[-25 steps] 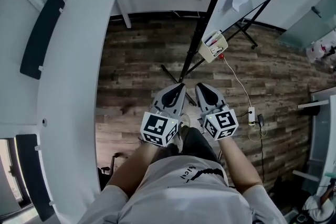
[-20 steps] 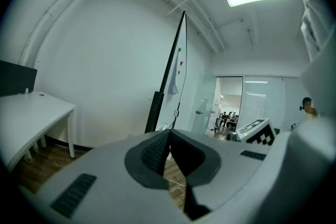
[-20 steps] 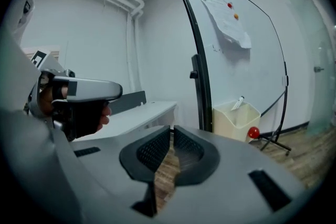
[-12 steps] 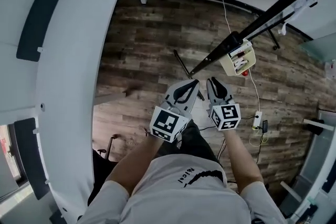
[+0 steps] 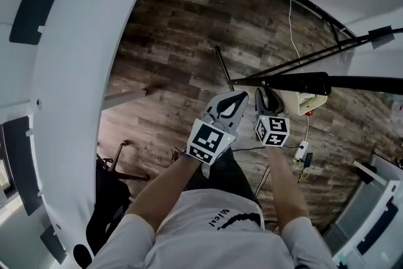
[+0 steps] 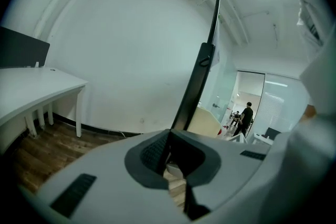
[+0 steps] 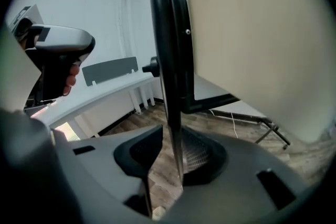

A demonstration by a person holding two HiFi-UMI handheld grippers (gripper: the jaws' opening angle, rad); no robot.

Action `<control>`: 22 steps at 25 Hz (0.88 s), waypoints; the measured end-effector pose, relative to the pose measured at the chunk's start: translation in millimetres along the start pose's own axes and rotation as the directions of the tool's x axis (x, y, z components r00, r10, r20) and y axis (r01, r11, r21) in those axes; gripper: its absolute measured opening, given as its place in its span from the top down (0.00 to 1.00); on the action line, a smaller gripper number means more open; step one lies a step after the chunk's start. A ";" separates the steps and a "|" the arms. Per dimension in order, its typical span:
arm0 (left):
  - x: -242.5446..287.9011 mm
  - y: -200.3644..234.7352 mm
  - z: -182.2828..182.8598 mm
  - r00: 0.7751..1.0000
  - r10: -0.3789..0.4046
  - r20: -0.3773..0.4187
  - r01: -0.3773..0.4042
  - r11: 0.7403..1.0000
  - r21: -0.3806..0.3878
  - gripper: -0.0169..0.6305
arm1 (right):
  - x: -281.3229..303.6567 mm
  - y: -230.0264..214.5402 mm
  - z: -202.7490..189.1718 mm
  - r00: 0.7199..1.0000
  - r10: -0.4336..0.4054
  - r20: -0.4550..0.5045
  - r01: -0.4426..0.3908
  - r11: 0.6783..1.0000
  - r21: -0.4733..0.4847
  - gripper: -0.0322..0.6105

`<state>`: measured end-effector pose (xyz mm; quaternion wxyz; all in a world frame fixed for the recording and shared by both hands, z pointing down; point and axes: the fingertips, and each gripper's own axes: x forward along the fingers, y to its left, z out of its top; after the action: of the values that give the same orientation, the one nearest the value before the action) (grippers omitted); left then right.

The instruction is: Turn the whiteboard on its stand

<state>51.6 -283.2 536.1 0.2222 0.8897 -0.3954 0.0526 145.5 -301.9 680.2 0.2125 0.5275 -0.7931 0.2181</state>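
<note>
The whiteboard (image 5: pixel 302 82) shows edge-on in the head view, a dark bar running right from just above my grippers. Its cream pen tray (image 5: pixel 312 102) hangs below it. My right gripper (image 5: pixel 267 97) sits right under that bar. In the right gripper view the board's thin edge (image 7: pixel 168 60) passes between the jaws, and the right gripper (image 7: pixel 170 136) is shut on it at the tips. My left gripper (image 5: pixel 238 97) is beside it, near the bar's left end. The left gripper (image 6: pixel 169 136) has its tips together, and the board's dark edge (image 6: pixel 202 60) rises just beyond them.
A long curved white desk (image 5: pixel 75 72) runs down the left. The stand's black legs (image 5: pixel 221 66) spread over the wood floor. A power strip with cable (image 5: pixel 300 151) lies right of my legs. A chair base (image 5: pixel 113 173) stands at the lower left. A person (image 6: pixel 245 115) stands far off.
The board went from a tilted face at the upper right to an edge-on bar over my grippers. The pen tray swung to their right. Both grippers stayed side by side.
</note>
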 end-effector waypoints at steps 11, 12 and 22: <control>-13.2 24.1 -13.7 0.998 0.066 -0.017 -0.066 0.998 -0.023 0.95 | 35.4 0.9 4.9 1.000 0.025 0.011 -0.024 0.995 -0.096 0.79; -15.6 25.9 -13.8 0.997 0.077 -0.017 -0.077 0.997 -0.024 0.95 | 35.1 0.6 5.5 1.000 0.027 0.013 -0.025 0.994 -0.106 0.79; -86.3 49.7 -28.2 0.992 0.129 -0.014 -0.129 0.990 -0.047 0.95 | 37.2 19.6 0.2 0.998 -0.055 0.023 0.057 0.992 -0.110 0.79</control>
<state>-41.1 -241.4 555.7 0.2416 0.8564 -0.4521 0.0622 114.1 -322.8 698.6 0.2394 0.5392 -0.7909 0.1625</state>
